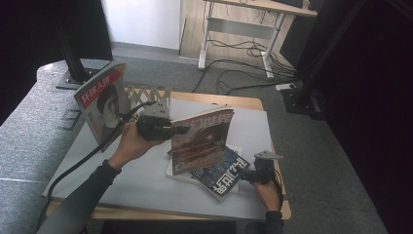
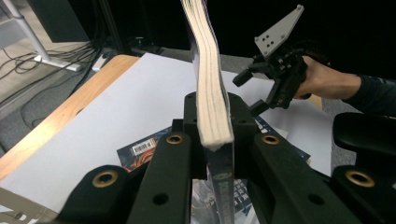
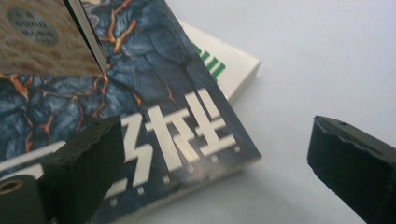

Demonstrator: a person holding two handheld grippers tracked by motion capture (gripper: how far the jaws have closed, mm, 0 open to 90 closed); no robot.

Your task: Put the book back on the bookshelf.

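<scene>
The left gripper (image 1: 178, 129) is clamped narrow on the red book (image 1: 202, 139), which is held upright and tilted above the table (image 1: 122, 165), gripped at its left edge. In the left gripper view the page block (image 2: 212, 100) is seen edge-on, pinched between the two black jaws.

The right gripper (image 1: 248, 176) is spread wide, nothing between the jaws. It is held low at the right side of the table, just beside the corner of the dark book (image 1: 221, 176). In the right gripper view the jaws are seen either side of that corner; contact cannot be told.

The dark book (image 3: 140, 107) is lying flat on a white book (image 3: 224, 70), part of which is seen sticking out beneath. Large white Chinese characters are printed on the dark cover over an orange crack pattern; they are not read surely. A barcode label (image 2: 142, 148) is seen on the dark book in the left gripper view.

A white lattice rack (image 1: 148, 95) is set at the far side of the table. A magazine (image 1: 103, 100) with a red title band and white Chinese characters is stood tilted at its left end.
</scene>
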